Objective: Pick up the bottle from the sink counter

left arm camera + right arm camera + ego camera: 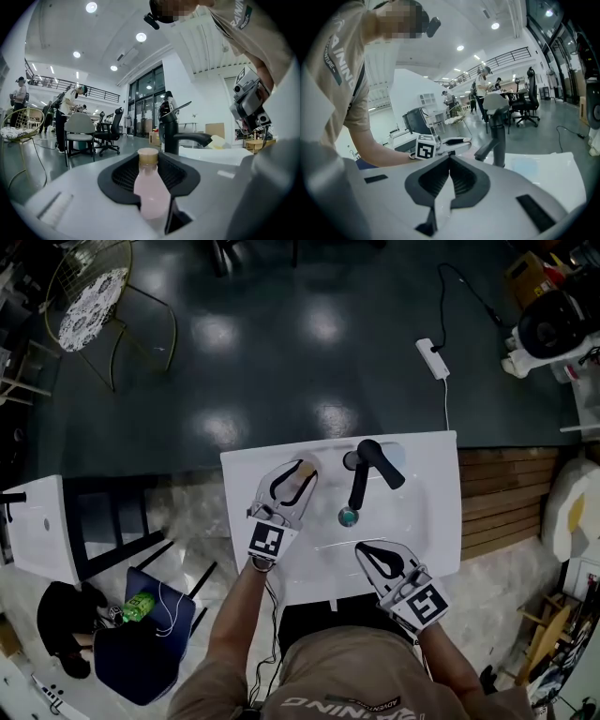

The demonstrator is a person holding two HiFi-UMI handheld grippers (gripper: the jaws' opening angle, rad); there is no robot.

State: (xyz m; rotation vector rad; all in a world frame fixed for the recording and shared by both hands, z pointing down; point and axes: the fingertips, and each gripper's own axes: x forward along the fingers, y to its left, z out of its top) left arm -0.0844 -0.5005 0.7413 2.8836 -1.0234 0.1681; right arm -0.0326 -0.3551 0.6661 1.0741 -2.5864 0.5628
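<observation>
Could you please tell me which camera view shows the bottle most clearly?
The left gripper view: the pink bottle stands close up between the left tool's jaws. The head view shows it small, from above; the right gripper view doesn't show it clearly.

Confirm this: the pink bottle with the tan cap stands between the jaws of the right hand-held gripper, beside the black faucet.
Wrong gripper. The pink bottle with the tan cap stands between the jaws of the left hand-held gripper, beside the black faucet; the left gripper view shows it.
</observation>
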